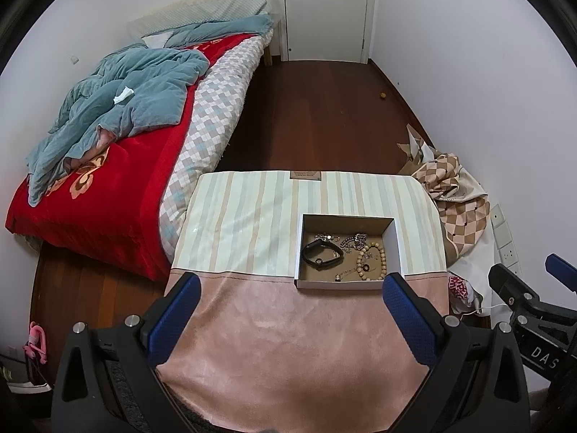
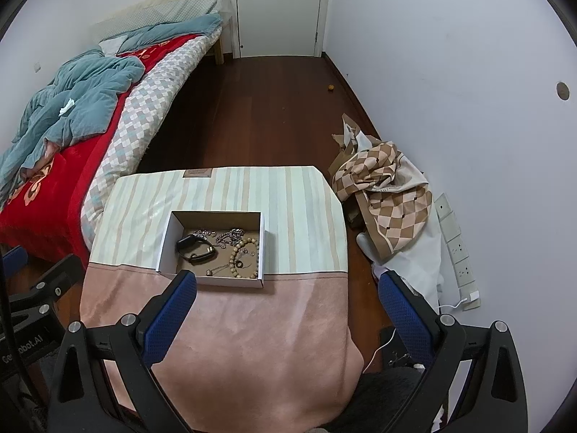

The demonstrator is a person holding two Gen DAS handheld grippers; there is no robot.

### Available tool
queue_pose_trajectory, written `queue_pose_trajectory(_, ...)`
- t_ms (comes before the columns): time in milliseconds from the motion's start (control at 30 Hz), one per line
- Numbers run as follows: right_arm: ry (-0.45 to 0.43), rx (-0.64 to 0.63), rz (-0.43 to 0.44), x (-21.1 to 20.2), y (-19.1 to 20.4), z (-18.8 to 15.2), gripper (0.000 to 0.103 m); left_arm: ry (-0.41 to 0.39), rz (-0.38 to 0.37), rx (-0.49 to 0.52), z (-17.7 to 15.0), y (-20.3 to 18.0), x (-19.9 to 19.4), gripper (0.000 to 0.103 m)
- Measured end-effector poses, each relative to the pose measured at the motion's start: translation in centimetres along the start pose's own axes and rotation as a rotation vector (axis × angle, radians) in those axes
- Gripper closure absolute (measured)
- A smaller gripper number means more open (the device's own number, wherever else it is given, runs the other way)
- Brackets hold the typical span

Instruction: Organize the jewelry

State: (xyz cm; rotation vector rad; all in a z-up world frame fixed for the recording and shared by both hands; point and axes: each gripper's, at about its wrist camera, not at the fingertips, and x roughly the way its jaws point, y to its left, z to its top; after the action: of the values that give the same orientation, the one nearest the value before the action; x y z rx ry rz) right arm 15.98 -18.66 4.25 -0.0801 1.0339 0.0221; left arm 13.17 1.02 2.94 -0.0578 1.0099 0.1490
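Observation:
A shallow cardboard box (image 1: 396, 241) (image 2: 164, 249) sits on a cloth-covered table (image 1: 252, 324) (image 2: 288, 306). Inside lie a black wristband (image 1: 322, 254) (image 2: 194, 248), a wooden bead bracelet (image 1: 371, 261) (image 2: 246, 258), silver chains (image 1: 355, 241) (image 2: 230, 234) and a small ring (image 1: 365, 268) (image 2: 238, 264). My left gripper (image 1: 292, 285) is open and empty, hovering above the pink near part of the cloth, short of the box. My right gripper (image 2: 288, 281) is open and empty, right of the box's near edge. The right gripper also shows in the left wrist view (image 1: 533, 288).
A bed (image 1: 108, 151) (image 2: 72, 115) with red and teal bedding stands to the left. A checked cloth heap (image 1: 454, 187) (image 2: 386, 180) lies on the floor to the right by wall sockets (image 2: 458, 249). A shut door (image 1: 324, 11) (image 2: 277, 7) is at the back.

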Motion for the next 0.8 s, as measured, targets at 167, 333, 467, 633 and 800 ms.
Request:
queue_pose_trajectory(167, -0.003, -0.002, 0.001, -0.2, 0.2, -0.2, 0.001, -0.002, 0.004, 0.0, 0.0, 0.0, -0.1, 0.0)
queue_pose_trajectory(333, -0.007, -0.006, 0.003, -0.5, 0.4, -0.1, 0.001, 0.0, 0.003, -0.002, 0.0, 0.1, -0.2, 0.0)
queue_pose_trajectory(467, -0.01, -0.009, 0.004, -0.6, 0.4, 0.0, 0.001, -0.005, 0.004, -0.001, -0.1, 0.1, -0.4, 0.0)
queue_pose_trajectory(633, -0.013, -0.012, 0.004, -0.8, 0.4, 0.2, 0.001, -0.012, 0.006, -0.007, 0.0, 0.0, -0.5, 0.0)
queue_pose_trajectory(800, -0.022, -0.011, -0.001, -1.1, 0.3, 0.3, 0.001, -0.015, 0.006, -0.006, 0.0, 0.0, -0.6, 0.0)
